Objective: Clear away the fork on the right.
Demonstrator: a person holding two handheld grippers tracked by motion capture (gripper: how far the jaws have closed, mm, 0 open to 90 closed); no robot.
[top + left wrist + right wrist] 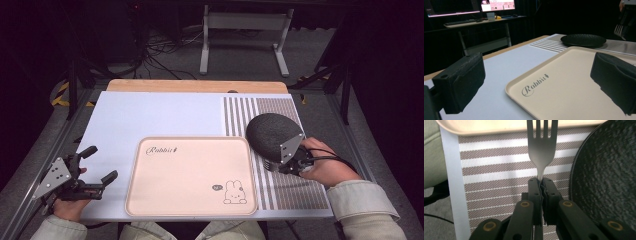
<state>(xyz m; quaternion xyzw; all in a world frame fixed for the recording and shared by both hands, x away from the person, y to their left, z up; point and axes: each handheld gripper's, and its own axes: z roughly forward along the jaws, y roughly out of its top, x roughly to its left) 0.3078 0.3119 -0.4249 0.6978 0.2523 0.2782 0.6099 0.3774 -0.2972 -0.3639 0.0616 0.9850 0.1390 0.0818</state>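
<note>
The right tongs [541, 185], clamped on a fork [541, 150] with the black plate [609, 175] beside them, look mid-carry toward the tray [190, 175] ahead, calling for a gentle set-down, while the left tongs [95, 167] gape empty.

A beige tray [190, 175] printed with a rabbit lies at the table's [150, 115] near edge, centred. A dark round plate [272, 134] sits on the striped placemat [290, 190] toward the right edge. The right gripper [290, 162] overlaps the plate's near rim; the left gripper [100, 165], jaws apart, hangs over the near-left corner.
</note>
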